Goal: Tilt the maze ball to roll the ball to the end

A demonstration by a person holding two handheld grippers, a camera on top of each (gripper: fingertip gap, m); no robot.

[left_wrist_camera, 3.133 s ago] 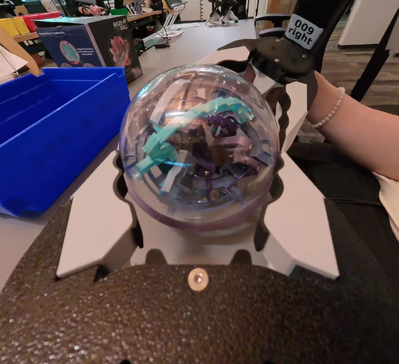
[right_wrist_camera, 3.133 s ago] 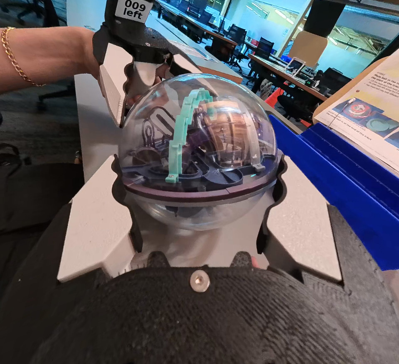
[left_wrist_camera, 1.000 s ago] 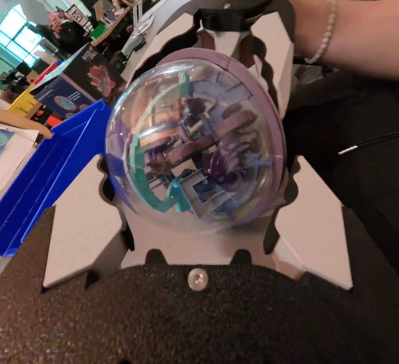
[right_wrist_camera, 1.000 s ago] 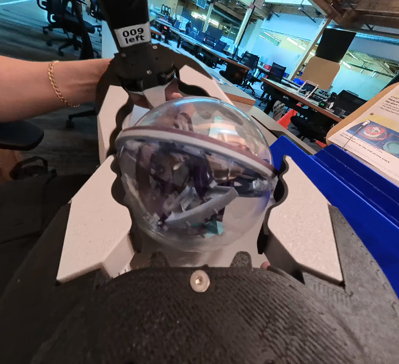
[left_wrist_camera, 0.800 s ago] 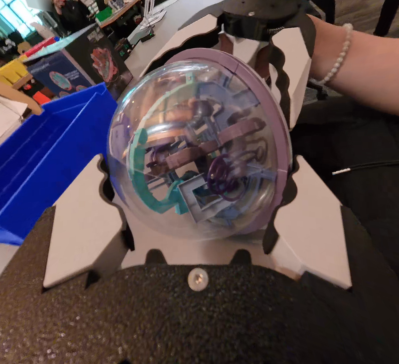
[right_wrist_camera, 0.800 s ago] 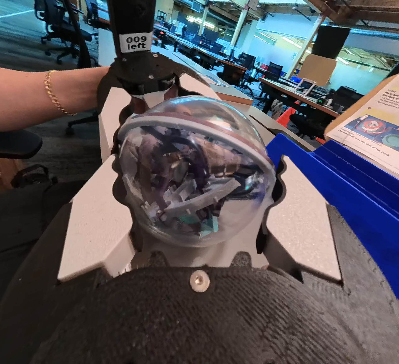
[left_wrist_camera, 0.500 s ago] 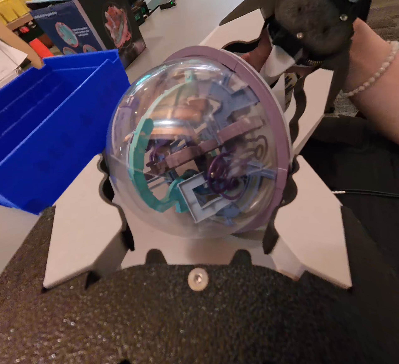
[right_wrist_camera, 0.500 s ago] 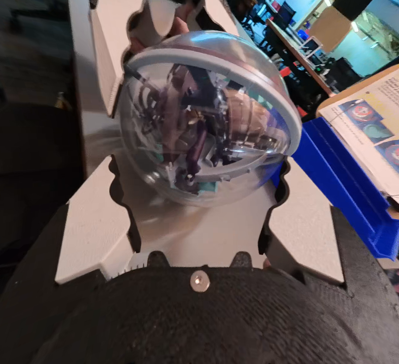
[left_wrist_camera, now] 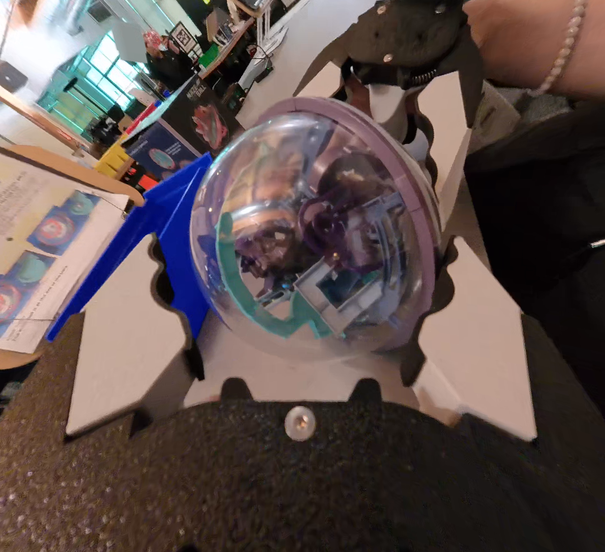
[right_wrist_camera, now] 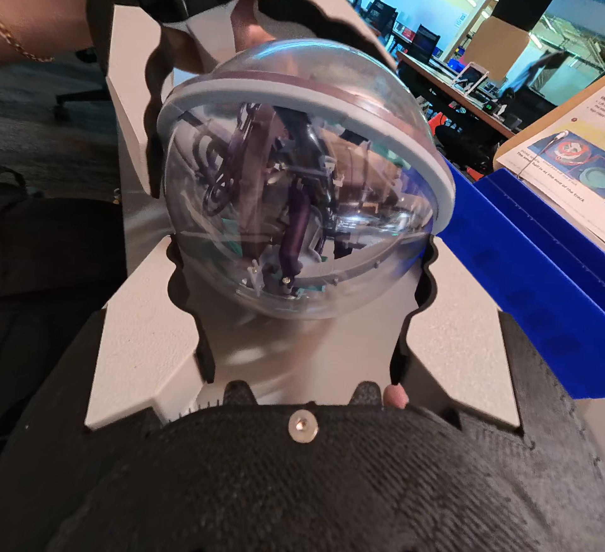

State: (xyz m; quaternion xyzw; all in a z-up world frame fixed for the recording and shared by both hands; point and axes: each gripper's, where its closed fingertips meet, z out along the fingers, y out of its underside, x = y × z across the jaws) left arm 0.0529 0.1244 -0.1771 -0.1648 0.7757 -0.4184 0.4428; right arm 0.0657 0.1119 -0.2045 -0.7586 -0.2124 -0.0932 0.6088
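Note:
The maze ball point(left_wrist_camera: 314, 241) is a clear sphere with teal, purple and grey tracks inside and a pale purple ring around its middle. It is held in the air between my two grippers, tilted so the ring slants. My left gripper point(left_wrist_camera: 302, 241) is shut on it, with wide white fingers point(left_wrist_camera: 474, 339) on either side. My right gripper point(right_wrist_camera: 301, 241) is shut on the same ball point(right_wrist_camera: 294, 182) from the opposite side, and its fingers point(right_wrist_camera: 137, 323) hug the lower shell. Each gripper shows behind the ball in the other's view. I cannot tell where the small ball is among the tracks.
A blue bin point(left_wrist_camera: 157, 235) stands close beside the ball; it also shows in the right wrist view point(right_wrist_camera: 523, 258). A printed sheet on a board point(left_wrist_camera: 39, 241) is beyond the bin. The maze ball's box point(left_wrist_camera: 196, 130) stands farther back on the grey table point(left_wrist_camera: 327, 12).
Both grippers have tipped and turned the ball together; the ring has swung and the tracks inside face differently. The background has rolled in both views. Both grasps have held throughout.

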